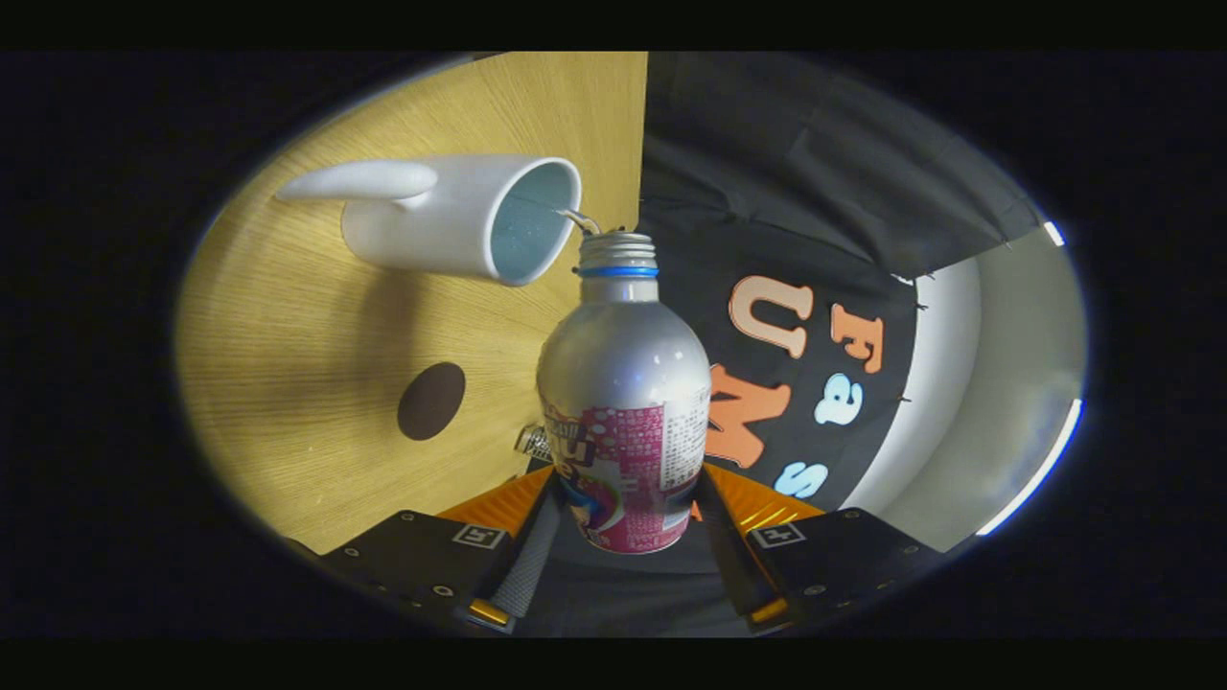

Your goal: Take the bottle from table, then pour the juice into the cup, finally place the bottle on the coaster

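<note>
The pour is in hand. The gripper [623,537] has its jaws closed on the lower, labelled part of the aluminium juice bottle [623,383], one finger pressing each side, so the bottle sits between the fingers and runs straight ahead of them. The bottle's long axis lies along the fingers, base toward the camera, uncapped threaded mouth pointing away, toward the wall beyond the counter's edge. The whole rig looks rolled over: the wooden counter [288,383] stands like a wall on one side, so the bottle is judged tipped well off upright.

The white mug [451,216] stands on the counter with its open mouth just beside the bottle's neck; a thin stream [580,220] seems to run from the mouth into the mug.

The dark round coaster [431,401] lies on the counter, apart from the mug.

Next, the move calls for righting the bottle slowly so no drip falls, then carrying it to the coaster and setting it down base first.
</note>
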Motion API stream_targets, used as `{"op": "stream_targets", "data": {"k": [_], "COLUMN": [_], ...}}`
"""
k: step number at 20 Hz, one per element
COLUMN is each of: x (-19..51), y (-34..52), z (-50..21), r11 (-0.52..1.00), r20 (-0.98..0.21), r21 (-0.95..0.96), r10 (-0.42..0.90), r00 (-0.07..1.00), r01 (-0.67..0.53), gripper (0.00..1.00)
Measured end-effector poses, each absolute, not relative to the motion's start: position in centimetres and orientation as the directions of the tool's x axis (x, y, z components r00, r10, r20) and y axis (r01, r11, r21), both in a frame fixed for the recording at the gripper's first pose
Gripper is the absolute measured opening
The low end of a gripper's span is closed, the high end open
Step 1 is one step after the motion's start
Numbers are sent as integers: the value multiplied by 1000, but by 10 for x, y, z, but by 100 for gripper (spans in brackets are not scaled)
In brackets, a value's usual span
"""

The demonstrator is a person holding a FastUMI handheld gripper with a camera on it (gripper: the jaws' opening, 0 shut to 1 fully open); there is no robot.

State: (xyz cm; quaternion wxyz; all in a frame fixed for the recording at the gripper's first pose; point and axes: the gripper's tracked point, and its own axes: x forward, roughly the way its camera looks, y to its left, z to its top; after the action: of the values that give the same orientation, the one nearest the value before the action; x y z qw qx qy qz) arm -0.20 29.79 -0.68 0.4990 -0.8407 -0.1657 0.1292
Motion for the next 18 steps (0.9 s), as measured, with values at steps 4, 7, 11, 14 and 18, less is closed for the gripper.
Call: {"op": "stream_targets", "data": {"k": [4, 7, 11, 14, 18], "x": [-2, -3, -3, -2, 0], "y": [297, 298, 299, 301, 299], "z": [-5, -4, -1, -3, -6], "r11": [-466, -480, -496, -514, -543], "r20": [-56, -56, -53, -58, -74], "r21": [-872, -863, -852, -841, -825], "r10": [402, 400, 397, 396, 379], "r00": [914, 915, 916, 916, 922], "r01": [152, 157, 165, 169, 157], "gripper": [77, 77, 77, 77, 77]}}
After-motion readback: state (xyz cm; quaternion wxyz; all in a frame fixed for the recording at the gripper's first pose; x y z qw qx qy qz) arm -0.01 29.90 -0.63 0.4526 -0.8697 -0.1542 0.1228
